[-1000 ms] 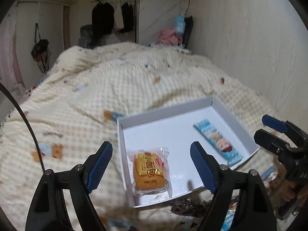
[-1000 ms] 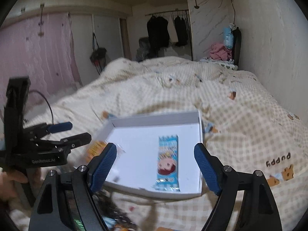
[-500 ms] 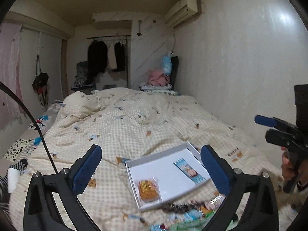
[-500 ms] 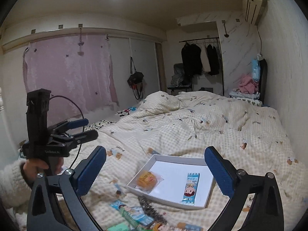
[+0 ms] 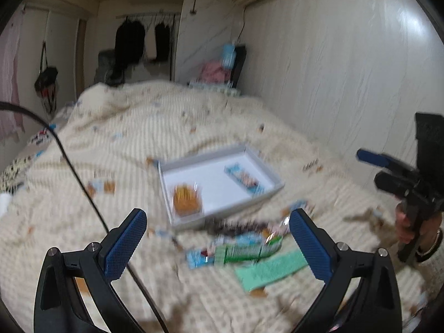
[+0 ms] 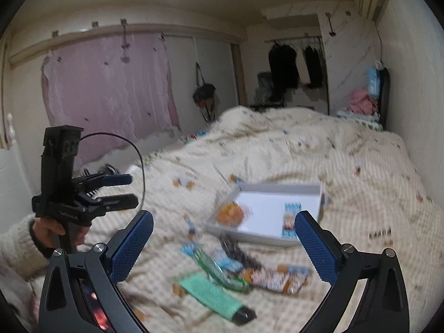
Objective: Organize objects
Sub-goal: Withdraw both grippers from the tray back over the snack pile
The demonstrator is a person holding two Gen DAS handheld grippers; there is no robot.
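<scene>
Surface: checked cream quilt [image 5: 116, 183].
Tray: shallow white cardboard tray [image 5: 273, 179], twelve o'clock, apparently two snacks.
Change: left gripper [image 5: 217, 242], right gripper [image 6: 223, 245] just opened, released, empty, withdrawn.
Next: loose packets [image 6: 249, 272].

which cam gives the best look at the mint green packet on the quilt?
Right wrist. There the mint green packet lies whole between the open jaws, dark end included, though blurred. The left wrist view shows it too, but its right end runs behind a finger pad and the blur is heavier.

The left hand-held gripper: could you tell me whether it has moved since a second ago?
Yes. The left hand-held gripper has pulled back and up from the white box, which looked larger between its open jaws and now lies small beyond them.
</scene>
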